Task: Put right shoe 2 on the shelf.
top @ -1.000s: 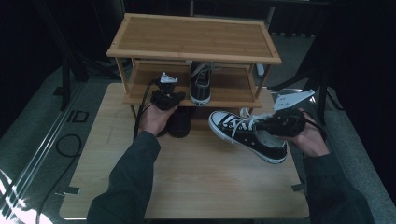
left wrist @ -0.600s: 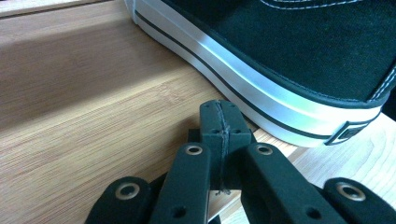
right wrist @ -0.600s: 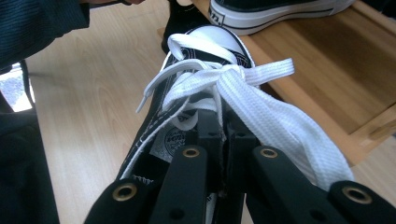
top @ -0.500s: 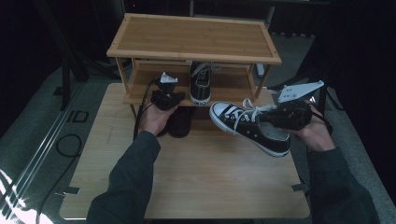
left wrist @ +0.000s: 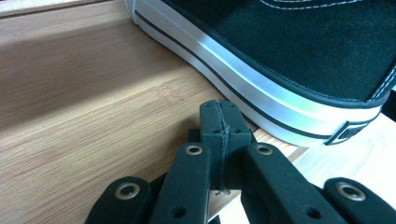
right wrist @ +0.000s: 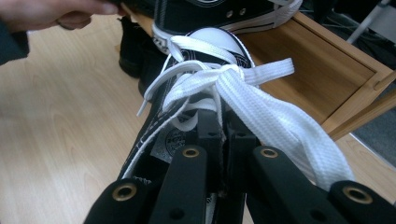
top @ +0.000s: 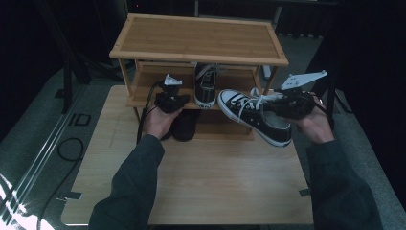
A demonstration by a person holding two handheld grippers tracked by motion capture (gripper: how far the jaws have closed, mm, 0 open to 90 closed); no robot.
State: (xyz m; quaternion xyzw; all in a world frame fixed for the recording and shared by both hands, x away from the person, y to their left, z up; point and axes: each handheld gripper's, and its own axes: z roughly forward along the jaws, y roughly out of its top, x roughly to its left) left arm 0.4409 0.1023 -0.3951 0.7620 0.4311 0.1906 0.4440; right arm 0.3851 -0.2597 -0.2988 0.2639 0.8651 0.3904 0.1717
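One second ago your right gripper (top: 282, 106), clamped on the sneaker (top: 253, 117), was lower; now the shoe hangs near the rack's middle shelf (top: 143, 93), ready to place, left gripper (top: 171, 98) closed empty.

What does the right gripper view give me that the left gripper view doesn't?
Right gripper view alone: the right gripper shut on the held sneaker at its tongue, its white laces knotted in front, and the dark shoes on the table. Left gripper view alone: the left gripper shut on nothing, tips near the heel of the shelved sneaker. Shared: that shelved sneaker and the bamboo shelf.
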